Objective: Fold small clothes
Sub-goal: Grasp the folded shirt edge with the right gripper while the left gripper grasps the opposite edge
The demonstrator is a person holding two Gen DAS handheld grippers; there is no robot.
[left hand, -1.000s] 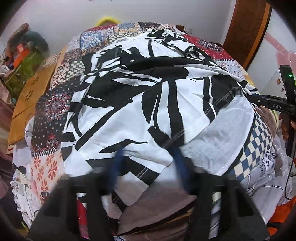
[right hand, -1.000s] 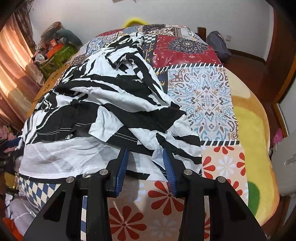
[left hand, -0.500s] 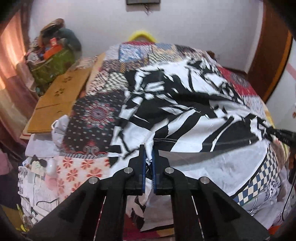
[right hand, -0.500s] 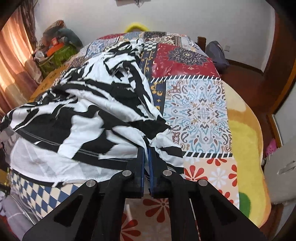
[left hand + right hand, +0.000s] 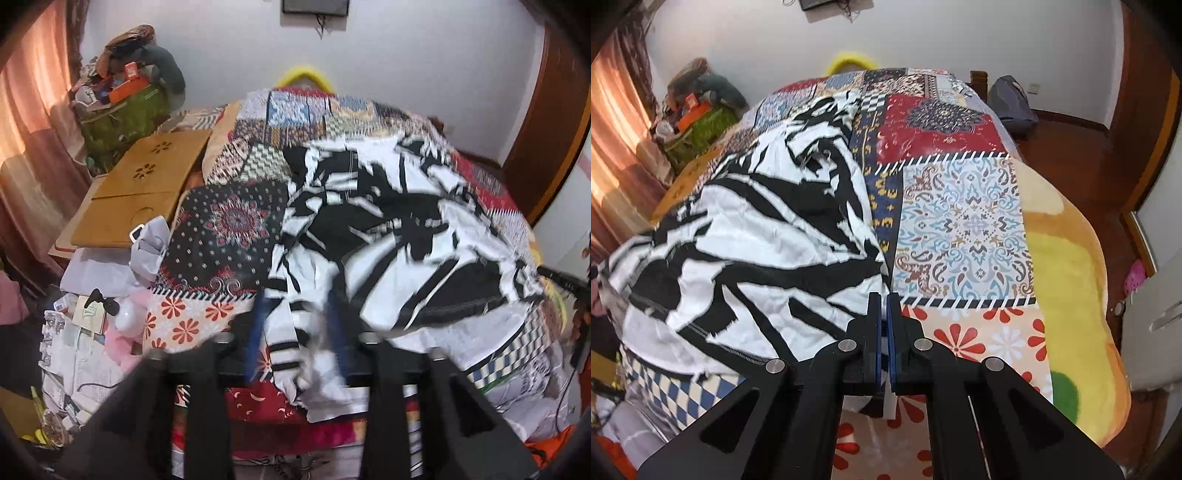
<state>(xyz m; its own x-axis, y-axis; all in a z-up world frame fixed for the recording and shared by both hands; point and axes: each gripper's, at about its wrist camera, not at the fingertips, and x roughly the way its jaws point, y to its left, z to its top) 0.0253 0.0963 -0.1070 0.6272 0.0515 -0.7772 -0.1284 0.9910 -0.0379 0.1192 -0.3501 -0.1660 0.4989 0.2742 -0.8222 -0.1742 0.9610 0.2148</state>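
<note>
Black-and-white garment (image 5: pixel 750 258) pinched by right claw (image 5: pixel 882 306); left claw (image 5: pixel 295 314) spread.

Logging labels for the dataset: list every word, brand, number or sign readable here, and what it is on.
None can be read.
Orange box on the corner pile: print too blurred.
Papers on the floor: text too small.
Black-and-white garment: pattern only, no lettering.

Pretty lived-in bedroom: plain white walls (image 5: pixel 960 33), dark reddish wood floor (image 5: pixel 1067 133), a wooden door frame (image 5: pixel 546 140) on the right. Warm light glows through the pinkish-orange curtains (image 5: pixel 33 110) on the left, next to a light wooden folding lap desk (image 5: pixel 144 192).
</note>
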